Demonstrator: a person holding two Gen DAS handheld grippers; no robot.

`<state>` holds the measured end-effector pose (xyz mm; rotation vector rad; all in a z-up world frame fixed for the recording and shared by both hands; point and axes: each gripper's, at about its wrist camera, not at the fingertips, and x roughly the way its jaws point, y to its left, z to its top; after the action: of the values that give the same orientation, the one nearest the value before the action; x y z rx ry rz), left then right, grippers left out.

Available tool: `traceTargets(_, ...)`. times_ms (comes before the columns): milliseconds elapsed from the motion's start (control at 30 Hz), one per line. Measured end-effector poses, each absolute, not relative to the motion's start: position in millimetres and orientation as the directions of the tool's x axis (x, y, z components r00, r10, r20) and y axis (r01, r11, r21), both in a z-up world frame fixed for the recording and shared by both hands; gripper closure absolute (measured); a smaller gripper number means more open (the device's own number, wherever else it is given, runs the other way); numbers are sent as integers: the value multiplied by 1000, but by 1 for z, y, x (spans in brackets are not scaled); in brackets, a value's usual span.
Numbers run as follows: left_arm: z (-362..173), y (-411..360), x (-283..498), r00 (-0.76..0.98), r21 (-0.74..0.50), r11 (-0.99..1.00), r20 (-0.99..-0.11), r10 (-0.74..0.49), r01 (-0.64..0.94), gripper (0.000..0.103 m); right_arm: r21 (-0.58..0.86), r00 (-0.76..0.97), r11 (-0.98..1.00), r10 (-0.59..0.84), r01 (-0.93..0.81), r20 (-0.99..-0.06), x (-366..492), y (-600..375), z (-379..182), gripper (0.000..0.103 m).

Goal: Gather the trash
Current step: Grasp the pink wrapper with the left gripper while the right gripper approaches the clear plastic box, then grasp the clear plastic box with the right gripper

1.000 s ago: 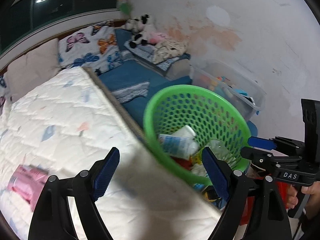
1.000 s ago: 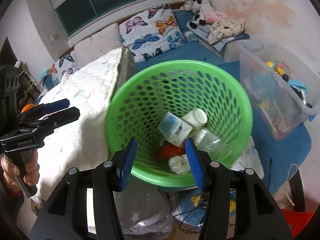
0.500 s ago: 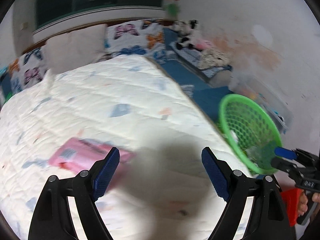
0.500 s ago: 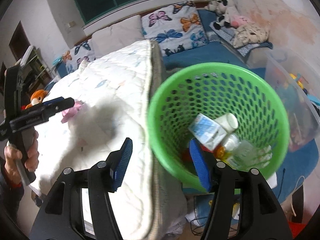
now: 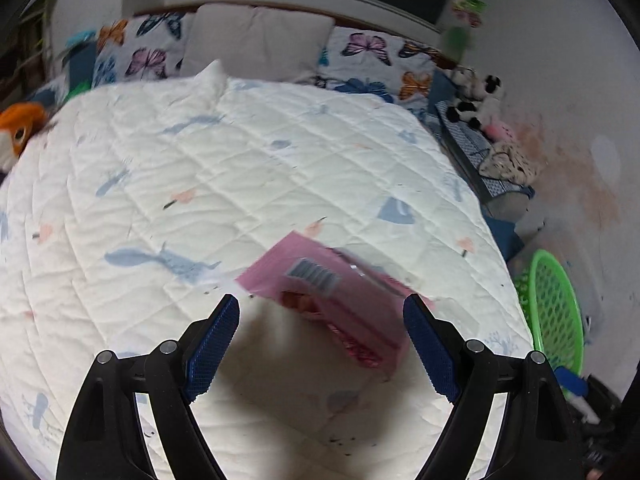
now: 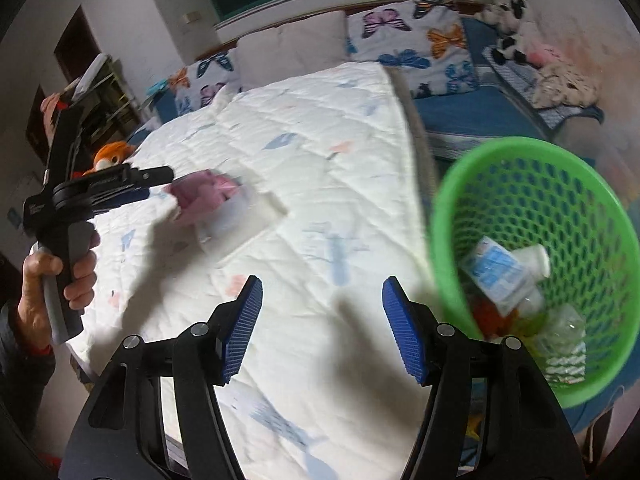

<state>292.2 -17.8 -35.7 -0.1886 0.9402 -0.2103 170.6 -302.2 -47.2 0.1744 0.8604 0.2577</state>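
Observation:
A flat pink package (image 5: pixel 340 300) with a barcode lies on the white quilted bed (image 5: pixel 200 184). My left gripper (image 5: pixel 320 344) is open and empty, just short of the package, which sits between and ahead of its blue pads (image 5: pixel 212 344). In the right wrist view the left gripper (image 6: pixel 152 188) hovers at the pink package (image 6: pixel 208 196). My right gripper (image 6: pixel 322 328) is open and empty above the bed's near edge. The green mesh basket (image 6: pixel 500 168) holds bottles and cartons to its right; it also shows in the left wrist view (image 5: pixel 556 312).
Butterfly pillows (image 5: pixel 372 56) and a plain pillow (image 5: pixel 260 44) line the headboard. An orange plush toy (image 5: pixel 20 128) lies at the bed's left. A cow plush (image 5: pixel 476 100) sits on blue bedding (image 6: pixel 472 124) between bed and wall.
Both grippers swung left from the basket toward the bed. The pink package moved from the left edge of the left wrist view to between its fingers. The basket shifted right.

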Motion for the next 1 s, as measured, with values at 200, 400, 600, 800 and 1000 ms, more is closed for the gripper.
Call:
traceTargets(200,-50,-8,302,534,-305,951,-798,-279,40,21,242,603,948,320,-208,-731,184,-274,-51,39)
traceTargets(400,-64,1,313,492,-405,914,-803,-337,-34,20,251,596,942,334,-221,-730,190,-267,-54,39)
traceTargets(600,-71,0,322,486,-490,869,-778,-397,-74,21,255,584,940,341,-227,-736,197,-263,-58,39)
traceTargets(800,-74,-7,329,487,-505,860,-771,-410,-76,38,270,573,934,356,-233,-738,205,-258,-62,39)
traceTargets(1000,-74,-6,331,496,-531,845,-752,-435,-63,65,295,562,928,372,-226,-739,214,-250,-65,39)
